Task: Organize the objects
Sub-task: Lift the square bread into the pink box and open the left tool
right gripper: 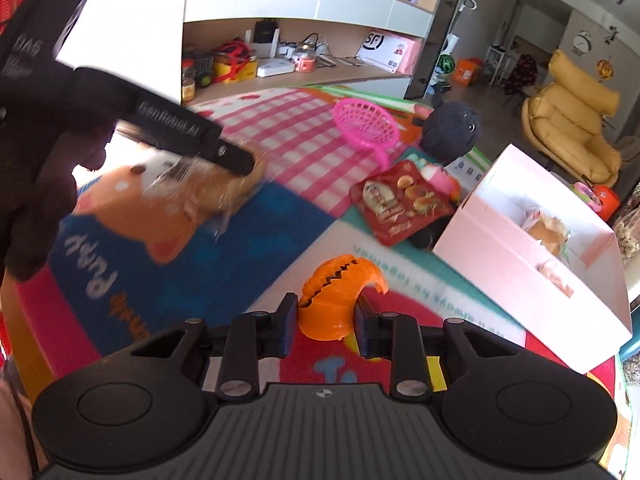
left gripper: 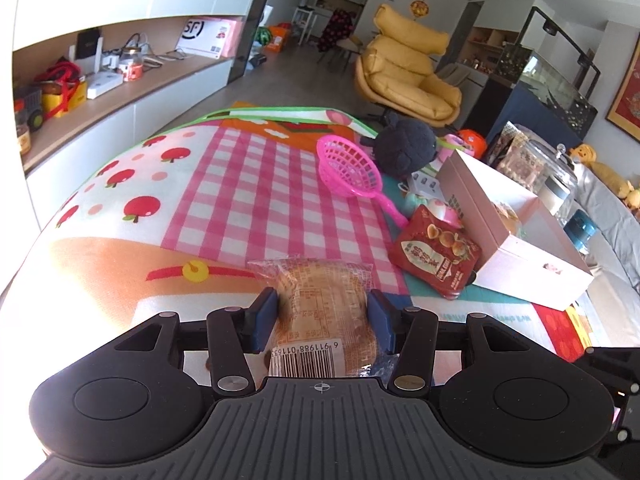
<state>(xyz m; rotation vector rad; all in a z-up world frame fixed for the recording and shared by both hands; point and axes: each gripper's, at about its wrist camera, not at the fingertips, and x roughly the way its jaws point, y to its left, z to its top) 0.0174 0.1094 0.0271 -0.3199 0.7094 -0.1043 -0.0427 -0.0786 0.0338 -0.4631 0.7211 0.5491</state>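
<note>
My left gripper (left gripper: 322, 314) is shut on a wrapped bread bun (left gripper: 324, 304) with a barcode label, held just above the play mat (left gripper: 256, 184). In the right wrist view that same gripper (right gripper: 236, 160) and bun (right gripper: 224, 188) show blurred at the upper left. My right gripper (right gripper: 326, 318) is shut on an orange toy with a zigzag mouth (right gripper: 338, 292). The open pink box (right gripper: 532, 248) lies to the right with wrapped buns (right gripper: 548, 230) inside. A red snack bag (right gripper: 400, 204) leans beside it.
A pink plastic sieve (left gripper: 352, 170) and a dark plush toy (left gripper: 406, 146) lie on the mat beyond the snack bag. A yellow armchair (left gripper: 408, 68) stands behind. Shelves with clutter (left gripper: 100, 72) run along the left wall. A sofa with jars (left gripper: 560, 184) is at the right.
</note>
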